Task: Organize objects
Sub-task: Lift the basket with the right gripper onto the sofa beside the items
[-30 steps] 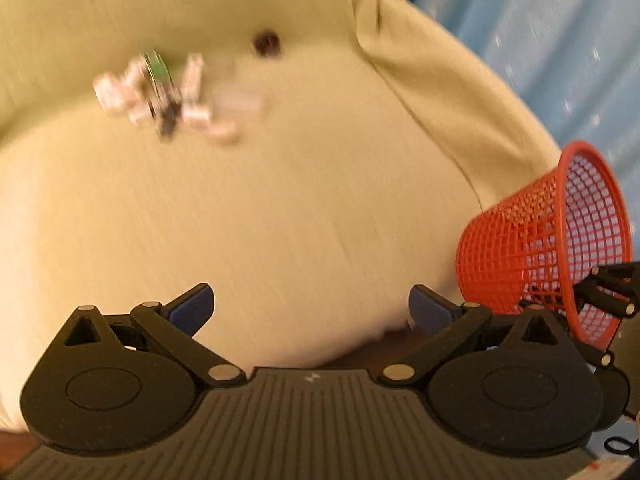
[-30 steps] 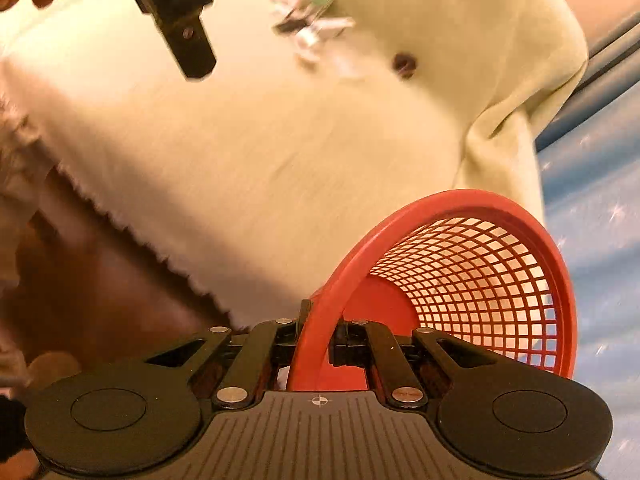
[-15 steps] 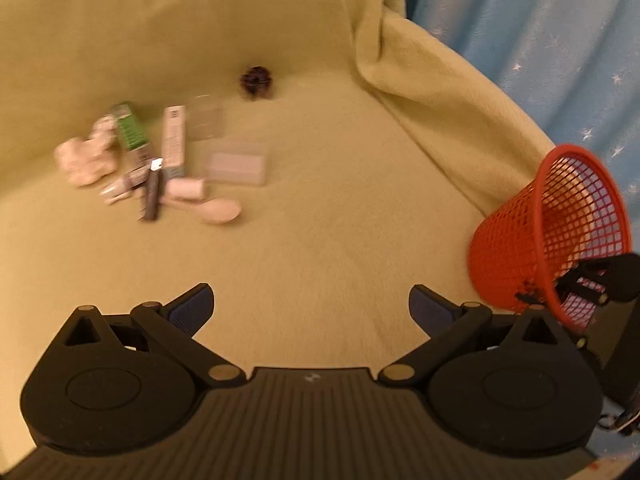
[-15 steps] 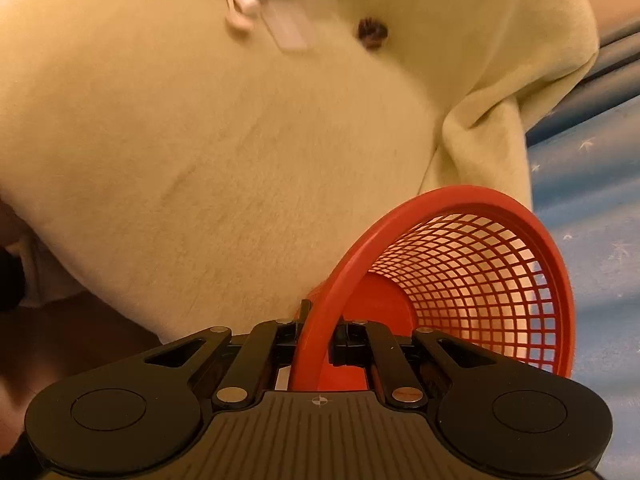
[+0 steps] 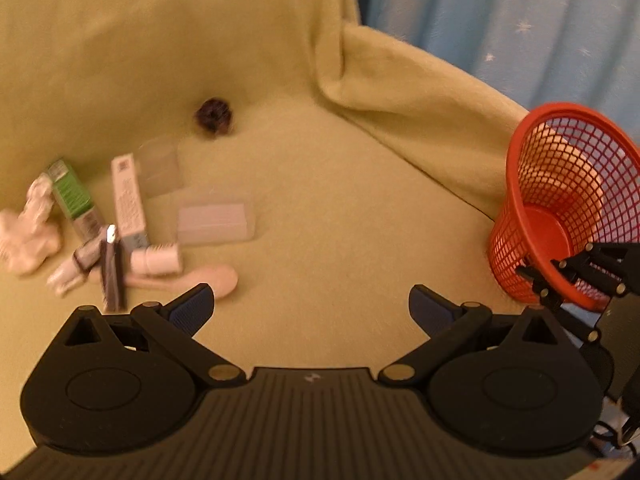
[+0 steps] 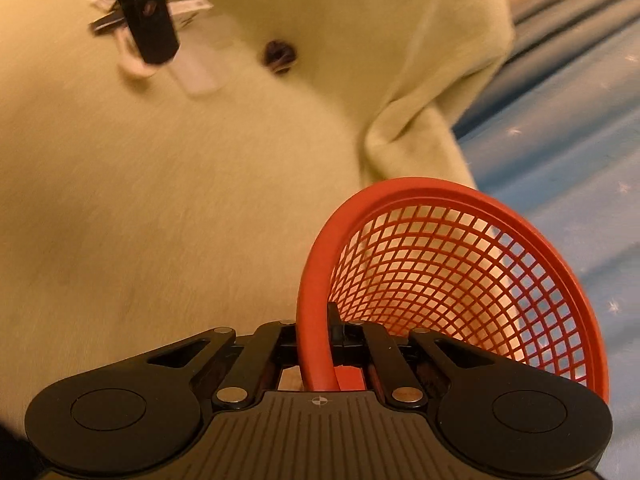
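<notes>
A red mesh basket (image 5: 560, 208) is held by its rim in my shut right gripper (image 6: 320, 344), tilted, at the right edge of the green blanket; it also shows in the right wrist view (image 6: 460, 280). My left gripper (image 5: 310, 304) is open and empty, above the blanket, just right of a heap of small things: a green box (image 5: 70, 192), a white box (image 5: 128, 200), a clear case (image 5: 216, 220), a white spoon (image 5: 200, 280), a dark stick (image 5: 112, 268), a small white bottle (image 5: 156, 262) and crumpled paper (image 5: 28, 236).
A dark round thing (image 5: 214, 116) lies behind the heap near the blanket's back fold. A blue starred curtain (image 5: 500, 20) hangs at the right. The blanket (image 5: 340, 220) between heap and basket is bare. The left gripper (image 6: 148, 28) shows in the right wrist view over the heap.
My left gripper has moved forward toward the heap, which now looks nearer. My right gripper has carried the basket closer along the blanket's right edge.
</notes>
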### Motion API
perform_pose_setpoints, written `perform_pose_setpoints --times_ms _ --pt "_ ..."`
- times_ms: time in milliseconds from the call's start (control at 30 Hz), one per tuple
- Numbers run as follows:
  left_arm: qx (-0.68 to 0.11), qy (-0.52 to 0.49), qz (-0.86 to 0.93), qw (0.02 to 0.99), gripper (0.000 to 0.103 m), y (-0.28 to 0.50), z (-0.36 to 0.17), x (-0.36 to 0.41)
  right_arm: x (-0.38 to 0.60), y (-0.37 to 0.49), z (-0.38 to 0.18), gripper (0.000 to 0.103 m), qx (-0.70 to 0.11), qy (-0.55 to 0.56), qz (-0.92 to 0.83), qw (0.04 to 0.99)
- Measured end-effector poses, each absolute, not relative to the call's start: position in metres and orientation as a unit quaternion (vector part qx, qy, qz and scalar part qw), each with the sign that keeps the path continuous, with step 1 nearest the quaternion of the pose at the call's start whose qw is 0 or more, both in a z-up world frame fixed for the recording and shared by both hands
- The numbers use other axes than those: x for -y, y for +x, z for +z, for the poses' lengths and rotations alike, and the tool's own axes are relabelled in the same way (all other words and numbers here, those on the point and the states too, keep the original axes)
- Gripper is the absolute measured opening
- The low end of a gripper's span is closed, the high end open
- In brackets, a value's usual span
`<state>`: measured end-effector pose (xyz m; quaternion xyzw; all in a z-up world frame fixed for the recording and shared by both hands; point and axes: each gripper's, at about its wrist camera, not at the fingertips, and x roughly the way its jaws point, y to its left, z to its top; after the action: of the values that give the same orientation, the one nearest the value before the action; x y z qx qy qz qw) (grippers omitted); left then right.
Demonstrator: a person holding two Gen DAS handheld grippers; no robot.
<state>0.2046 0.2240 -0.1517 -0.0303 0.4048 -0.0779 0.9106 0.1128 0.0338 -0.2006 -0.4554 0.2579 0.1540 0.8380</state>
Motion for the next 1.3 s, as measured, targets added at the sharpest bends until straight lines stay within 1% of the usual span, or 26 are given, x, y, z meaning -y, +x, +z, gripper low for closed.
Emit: perform_pose_setpoints --times_ms 167,467,567,833,967,1033,1167,1300 --pt "-0.375 -0.034 -0.104 0.920 0.102 0.190 -0.167 -0.233 -0.044 0.108 -0.209 0.000 -0.237 -0.428 0.091 0.867" --pt "-0.363 0.002 -0.081 0.928 0.102 0.162 -0.151 -0.276 -0.069 0.108 -0.196 0.000 -0.275 -0.387 0.023 0.880" --pt "-0.348 0.004 -0.074 0.935 0.102 0.158 -0.148 -0.294 -0.073 0.107 -0.195 0.000 -0.284 -0.374 0.007 0.883" --pt "-0.350 -0.013 -0.031 0.936 0.102 0.177 -0.166 -0.339 -0.087 0.105 -0.197 0.000 -0.303 -0.350 -0.024 0.886" --pt "-0.356 -0.009 -0.019 0.934 0.101 0.184 -0.177 -0.349 -0.094 0.108 -0.200 0.000 -0.307 -0.338 -0.034 0.889" --pt "-0.359 -0.002 -0.015 0.933 0.100 0.186 -0.181 -0.350 -0.097 0.109 -0.202 0.000 -0.309 -0.333 -0.034 0.891" --pt "-0.365 0.006 -0.010 0.931 0.092 0.195 -0.192 -0.354 -0.104 0.109 -0.208 0.000 -0.308 -0.332 -0.030 0.891" --pt "-0.371 0.015 -0.010 0.928 0.087 0.209 -0.201 -0.357 -0.109 0.107 -0.216 0.001 -0.303 -0.339 -0.028 0.890"
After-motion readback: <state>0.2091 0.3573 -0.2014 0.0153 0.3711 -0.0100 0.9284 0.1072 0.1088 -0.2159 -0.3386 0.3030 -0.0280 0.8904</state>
